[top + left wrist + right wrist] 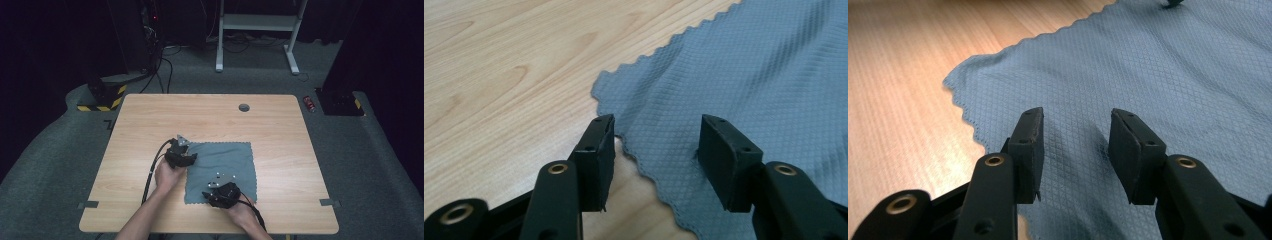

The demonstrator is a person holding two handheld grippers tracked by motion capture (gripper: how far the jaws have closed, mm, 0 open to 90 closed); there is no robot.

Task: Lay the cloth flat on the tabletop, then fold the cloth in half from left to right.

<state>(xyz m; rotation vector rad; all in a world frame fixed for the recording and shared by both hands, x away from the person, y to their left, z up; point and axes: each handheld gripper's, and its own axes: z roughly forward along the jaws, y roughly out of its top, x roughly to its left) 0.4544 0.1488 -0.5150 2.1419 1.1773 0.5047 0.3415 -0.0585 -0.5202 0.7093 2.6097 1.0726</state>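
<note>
One grey-blue cloth [220, 170] lies spread flat on the wooden table [150, 115], toward the near side and about at the middle of its width. It is roughly square, with a zigzag-cut edge and a fine diamond weave. Two grippers work at it, one in each of the person's hands.

The left gripper [186, 159] sits at the cloth's far left corner. From its own view, its two jaws stand apart with a clear gap: one pad [596, 150] is over bare wood just off the scalloped edge, the other [724, 155] over the cloth [744, 75]. Nothing is pinched between them.

The right gripper [207, 196] is at the cloth's near edge, toward its left corner. Its jaws are likewise spread, both over the fabric [1148, 70], the weave lying loose in the gap between them and not clamped.

One small round grommet [244, 107] is set into the tabletop near the far edge, well apart from the cloth.
</note>
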